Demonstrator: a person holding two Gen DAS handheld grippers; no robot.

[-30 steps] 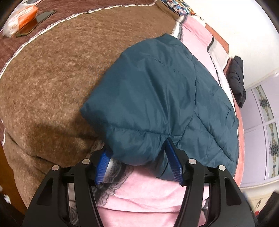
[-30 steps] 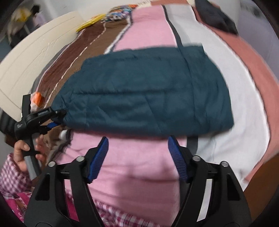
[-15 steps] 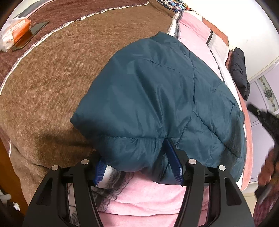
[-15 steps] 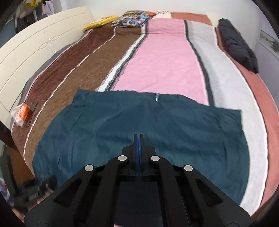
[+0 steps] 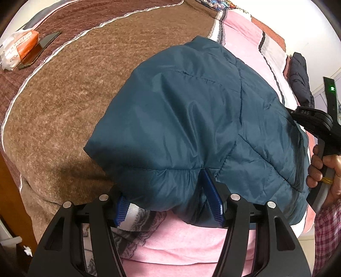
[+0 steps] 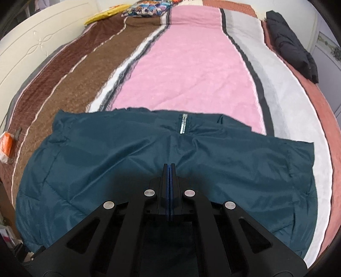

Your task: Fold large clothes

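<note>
A teal padded jacket (image 5: 191, 127) lies across the near end of a striped bed; the right wrist view shows it spread wide with a short silver zipper (image 6: 183, 125) at its far edge. My left gripper (image 5: 168, 204) is open, its blue pads (image 5: 212, 198) around a bulging corner of the jacket's near edge. My right gripper (image 6: 169, 168) has its jaws pressed together over the jacket's near middle; whether cloth is pinched between them is hidden. The right gripper also shows at the right edge of the left wrist view (image 5: 309, 119), held by a hand.
The bed cover (image 6: 191, 64) has brown, pink, white and rust stripes. A black garment (image 6: 292, 42) lies at the far right. An orange packet (image 5: 19, 49) and a dark flat object (image 5: 40, 49) lie at the left. Pillows (image 6: 145, 10) and a white headboard (image 6: 42, 42) are beyond.
My right gripper went from open in front of the jacket to shut over its near middle, and moved further in. My left gripper stayed open around the jacket's corner, which bulged toward it.
</note>
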